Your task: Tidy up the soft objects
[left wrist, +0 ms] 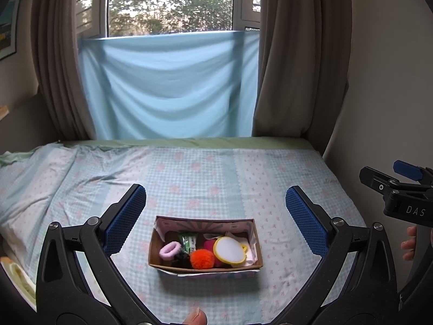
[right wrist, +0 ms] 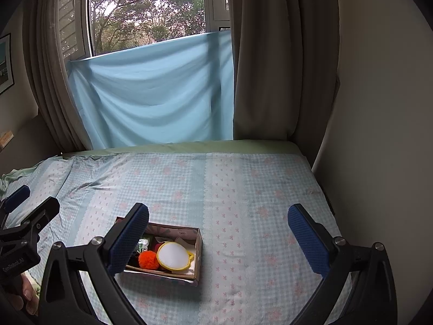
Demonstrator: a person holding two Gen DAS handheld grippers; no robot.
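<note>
Hovering above the bed [left wrist: 205, 178], both the left tongs [left wrist: 216, 211] and right tongs [right wrist: 217, 228] gaped wide, empty, near the filled box [left wrist: 205, 266].

One box [left wrist: 205, 266], one orange pompom [left wrist: 200, 259], two scrunchies [left wrist: 170, 249].

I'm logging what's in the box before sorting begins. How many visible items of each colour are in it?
Pink: 1, scrunchie
Magenta: 1, partly hidden item
Orange: 1, pom-pom
Green: 1, packet
Black: 1, fuzzy item
Yellow-rimmed white: 1, pad
Total: 6 in the cardboard box
</note>
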